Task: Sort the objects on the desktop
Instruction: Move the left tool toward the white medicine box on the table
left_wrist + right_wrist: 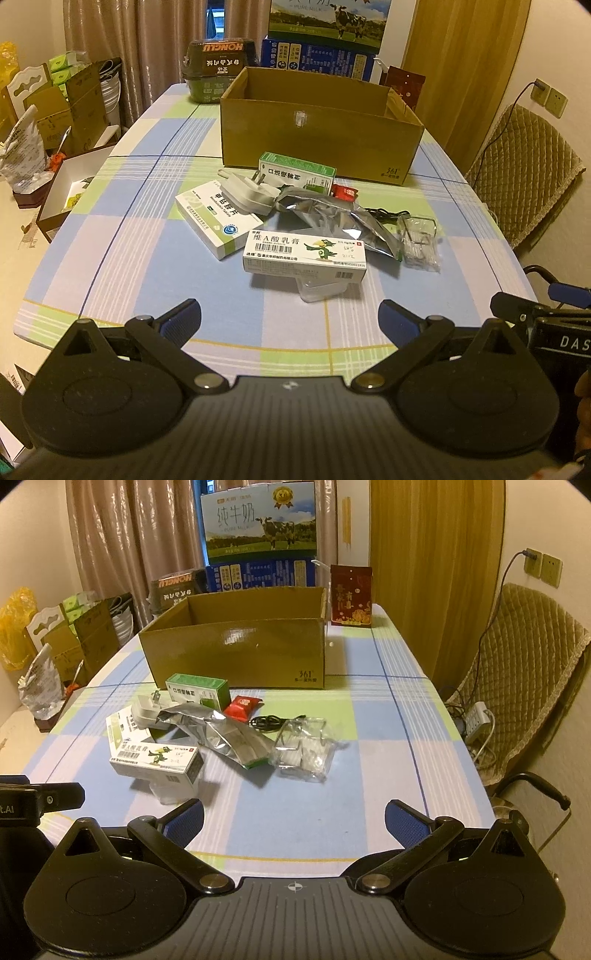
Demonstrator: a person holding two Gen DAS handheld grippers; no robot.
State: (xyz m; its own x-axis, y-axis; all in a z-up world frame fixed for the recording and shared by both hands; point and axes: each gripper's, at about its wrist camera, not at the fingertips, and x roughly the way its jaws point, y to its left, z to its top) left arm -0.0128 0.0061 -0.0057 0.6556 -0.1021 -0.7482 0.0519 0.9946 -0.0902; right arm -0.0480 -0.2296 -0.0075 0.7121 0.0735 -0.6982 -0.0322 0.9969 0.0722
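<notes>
Both grippers hover low over the near edge of the bench (110, 266), jaws spread wide and holding nothing: the left gripper (290, 319) faces the middle of the clutter, the right gripper (294, 821) sits beside it, facing bare checked cloth.

Nearest the left gripper lies a white ointment box with a green bird (304, 256), resting partly on a small clear plastic case (319, 290), so it sits slightly raised. This looks like the first pick. A good grasp would take it across its narrow width, squarely, so the case beneath is not dragged along.

Just left of it is a flat white tablet box (218, 223) with a white plug adapter (249, 194) leaning on its far corner. To the right, a crumpled silver foil pouch (332, 216) lies over the middle, and a clear plastic packet (304, 751) lies close to the right gripper's path; soft and slippery, it probably needs a pinch at an edge.

Farther back are a green and white medicine box (297, 173), a small red wrapper (345, 192) and a coiled black cable (271, 722).

Behind them stands the open cardboard box (321, 144), the likely destination, apparently empty. Lift items clear of its front wall before releasing.
</notes>
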